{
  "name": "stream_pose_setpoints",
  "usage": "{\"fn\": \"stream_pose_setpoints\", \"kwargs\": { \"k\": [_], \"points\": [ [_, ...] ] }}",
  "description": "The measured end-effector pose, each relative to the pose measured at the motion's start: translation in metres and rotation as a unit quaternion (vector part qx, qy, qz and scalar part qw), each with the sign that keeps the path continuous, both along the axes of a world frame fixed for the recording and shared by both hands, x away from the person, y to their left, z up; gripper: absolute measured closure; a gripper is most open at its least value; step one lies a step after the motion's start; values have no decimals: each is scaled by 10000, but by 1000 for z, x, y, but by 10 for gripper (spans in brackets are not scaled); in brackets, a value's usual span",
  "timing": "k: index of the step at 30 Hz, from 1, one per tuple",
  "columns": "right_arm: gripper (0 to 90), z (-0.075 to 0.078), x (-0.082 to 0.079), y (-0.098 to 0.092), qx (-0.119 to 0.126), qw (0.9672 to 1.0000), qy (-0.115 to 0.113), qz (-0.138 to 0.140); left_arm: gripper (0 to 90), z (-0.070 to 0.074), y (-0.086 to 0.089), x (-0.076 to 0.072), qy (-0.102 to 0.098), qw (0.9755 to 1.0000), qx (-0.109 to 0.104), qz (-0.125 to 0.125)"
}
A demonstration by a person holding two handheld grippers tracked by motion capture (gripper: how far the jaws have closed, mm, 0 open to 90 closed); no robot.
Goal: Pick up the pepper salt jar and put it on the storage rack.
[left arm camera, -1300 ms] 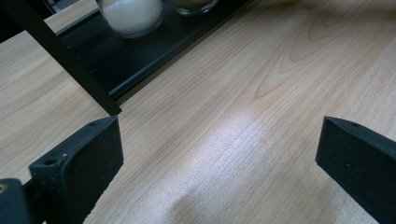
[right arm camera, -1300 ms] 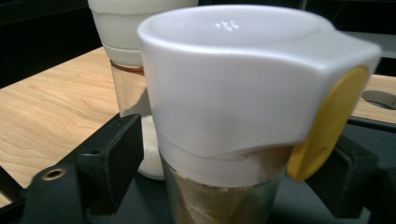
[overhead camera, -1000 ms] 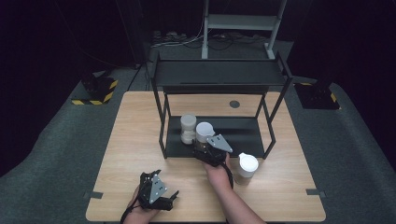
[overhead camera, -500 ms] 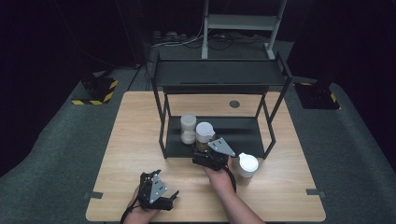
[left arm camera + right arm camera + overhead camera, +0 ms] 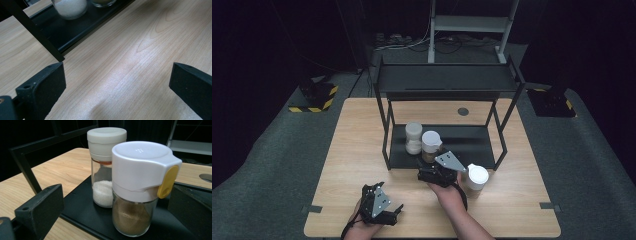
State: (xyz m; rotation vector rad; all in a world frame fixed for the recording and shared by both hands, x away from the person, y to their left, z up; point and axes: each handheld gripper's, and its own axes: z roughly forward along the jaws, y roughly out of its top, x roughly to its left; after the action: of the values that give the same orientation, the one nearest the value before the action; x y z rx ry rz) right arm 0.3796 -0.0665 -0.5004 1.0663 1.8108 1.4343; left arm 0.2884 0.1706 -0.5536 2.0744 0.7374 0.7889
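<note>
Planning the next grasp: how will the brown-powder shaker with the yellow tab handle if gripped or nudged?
The brown-powder shaker looks rigid: a clear, probably glass body, so likely smooth and breakable. It stands tall under a wide white cap, so a high push may tip it toward the white-powder jar beside it. About a third full, it is probably fairly light.

Left gripper view: both jars [image 5: 70, 7] cut off by top edge, lids unseen; brown jar's contents unclear.

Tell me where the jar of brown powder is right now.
The jar of brown powder stands on the rack's black bottom shelf near its front edge, just right of the white-powder jar in the high view, directly ahead of the open right gripper.
</note>
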Motion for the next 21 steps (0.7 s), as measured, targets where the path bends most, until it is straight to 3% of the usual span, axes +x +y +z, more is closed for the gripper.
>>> {"fn": "stream_pose_setpoints", "kwargs": {
  "k": [11, 21],
  "points": [
    [0, 1, -18, -5, 50, 9997, -37, 245, 9, 0, 0, 0, 8, 10000, 24, -17],
    [0, 2, -36, -10, -60, 9986, -173, 491, 9, 0, 0, 0, 11, 10000, 39, -32]
  ]
}}
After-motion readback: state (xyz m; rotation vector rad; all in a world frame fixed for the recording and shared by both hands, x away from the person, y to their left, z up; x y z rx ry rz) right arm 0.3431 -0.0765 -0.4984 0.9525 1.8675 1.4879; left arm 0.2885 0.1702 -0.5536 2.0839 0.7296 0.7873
